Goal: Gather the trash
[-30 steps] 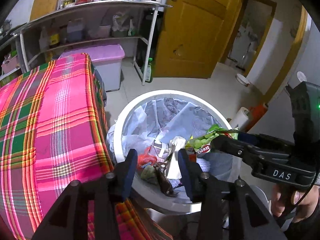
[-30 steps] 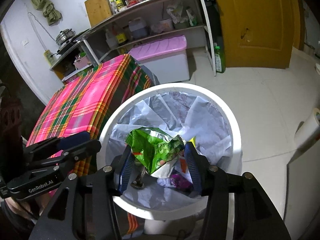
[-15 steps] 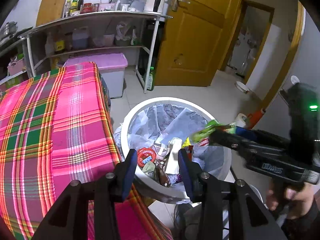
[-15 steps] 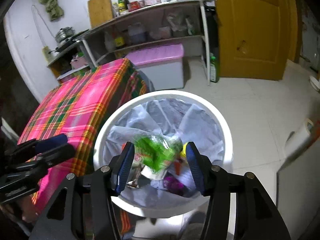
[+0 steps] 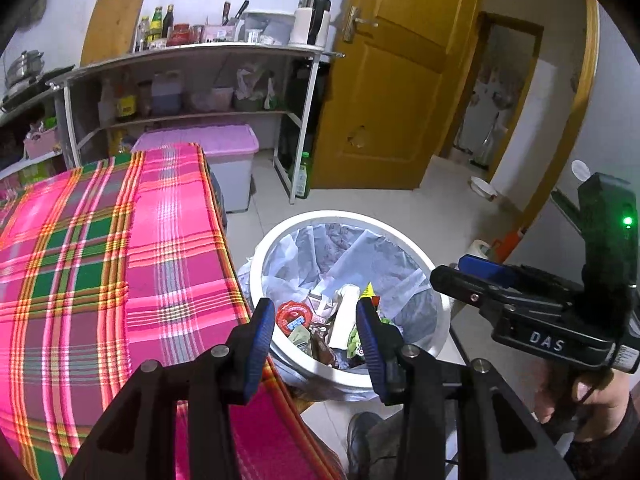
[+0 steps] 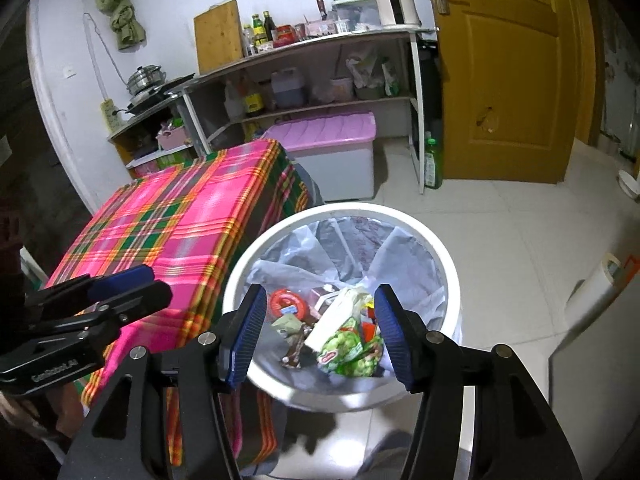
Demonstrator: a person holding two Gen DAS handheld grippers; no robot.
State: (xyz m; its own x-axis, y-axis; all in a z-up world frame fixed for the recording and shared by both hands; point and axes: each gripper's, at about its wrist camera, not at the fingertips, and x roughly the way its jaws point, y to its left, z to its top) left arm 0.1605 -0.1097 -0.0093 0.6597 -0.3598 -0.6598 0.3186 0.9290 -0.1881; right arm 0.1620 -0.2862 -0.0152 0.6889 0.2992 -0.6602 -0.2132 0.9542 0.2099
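A white trash bin with a clear liner stands on the floor beside the table and holds several wrappers. A crumpled green wrapper lies loose on top of the pile, next to a red round lid. My right gripper hovers above the bin with its jaws opening and nothing between them. My left gripper is open and empty, over the near rim of the bin. Each gripper shows in the other's view: the right gripper at the right, the left gripper at the left.
A table under a pink plaid cloth stands left of the bin. Behind are a metal shelf with bottles, a purple-lidded box, a green bottle and a yellow door. A paper roll lies on the tiled floor at right.
The green wrapper left my right gripper and dropped into the bin as the jaws widened. Both grippers rose and drew back from the bin.
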